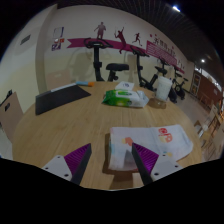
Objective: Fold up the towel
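Observation:
A white towel (152, 142) with orange and coloured prints lies folded flat on the wooden table (70, 130). My gripper (110, 163) hovers low over the table's near edge, open. The towel's left part reaches into the gap between the fingers. The right finger (146, 160) with its purple pad overlaps the towel's near edge, while the left finger (76, 160) stands over bare wood. Nothing is gripped.
A dark flat mat (60, 98) lies at the far left of the table. A green and white pack of wipes (124, 97) and a white container (162, 88) sit further back. Exercise bikes (110, 68) stand beyond the table before a wall with a mural.

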